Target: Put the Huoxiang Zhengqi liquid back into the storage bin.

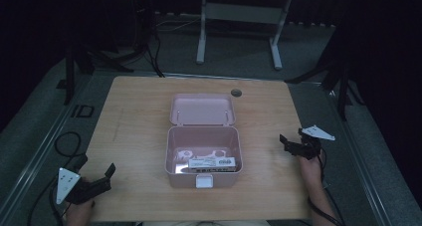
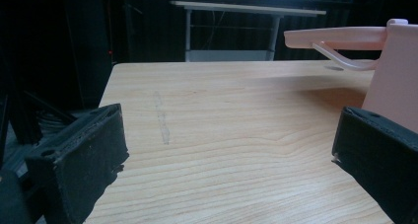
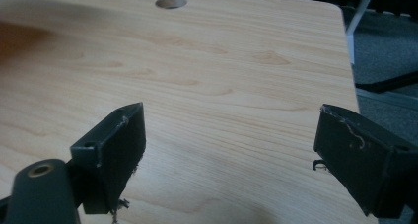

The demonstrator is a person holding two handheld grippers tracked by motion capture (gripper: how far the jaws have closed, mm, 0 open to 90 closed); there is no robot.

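An open pink box (image 1: 203, 178) stands in the middle of the wooden table (image 1: 134, 116), its lid (image 1: 201, 109) flipped back flat behind it. Inside lies a white carton (image 1: 211, 163) with other pale items beside it. My left gripper (image 1: 97, 167) rests at the table's near left corner, open and holding nothing. In the left gripper view its jaws (image 2: 229, 150) stand wide apart over bare wood, with the pink box wall (image 2: 394, 76) at the right. My right gripper (image 1: 292, 137) hovers right of the box, open and holding nothing; the right gripper view has its jaws (image 3: 231, 140) spread above the tabletop.
A round cable hole (image 1: 236, 92) sits near the table's far edge, seen also as the hole (image 3: 171, 2). Beyond the table stands a white desk frame (image 1: 239, 17) on grey floor. Cables (image 1: 64, 141) trail on the floor at the left.
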